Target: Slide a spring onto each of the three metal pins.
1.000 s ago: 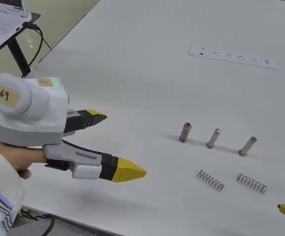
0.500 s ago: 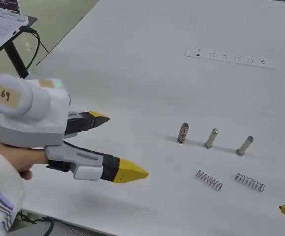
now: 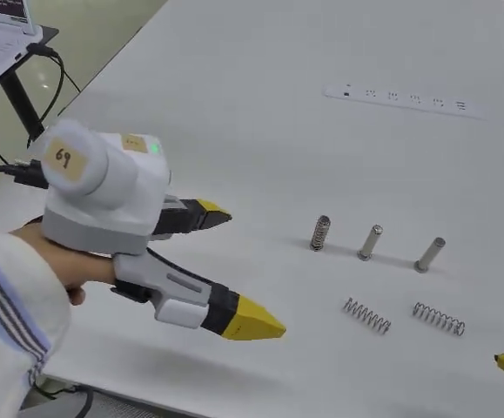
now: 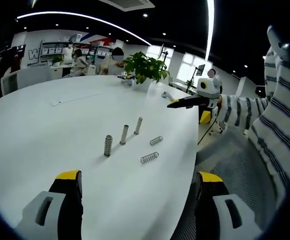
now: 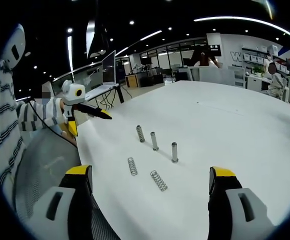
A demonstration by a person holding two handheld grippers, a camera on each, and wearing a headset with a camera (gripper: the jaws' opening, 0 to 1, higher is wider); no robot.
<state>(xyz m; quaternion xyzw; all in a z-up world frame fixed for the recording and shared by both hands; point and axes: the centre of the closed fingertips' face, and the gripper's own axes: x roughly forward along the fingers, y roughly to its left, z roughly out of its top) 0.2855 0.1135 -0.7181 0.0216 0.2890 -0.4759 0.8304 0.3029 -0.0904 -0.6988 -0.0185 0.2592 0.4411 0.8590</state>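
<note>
Head view: left tongs (image 3: 243, 270) gaping, empty, above counter (image 3: 234, 104) near front edge; open counter ahead. Pins (image 3: 370, 242) well right; leftmost wears spring (image 3: 320, 232); loose springs (image 3: 366, 315) lie before them.
Left gripper view: pins ahead between jaws.
Right gripper view: right tongs (image 5: 151, 171) gaping, empty; loose springs between jaws.

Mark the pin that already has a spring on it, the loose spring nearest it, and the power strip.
Sprung pin (image 3: 320, 232), head view, middle of the coils.
Loose spring (image 3: 366, 315), head view, middle of its length.
Power strip (image 3: 403, 98), head view, centre of top face.
</note>
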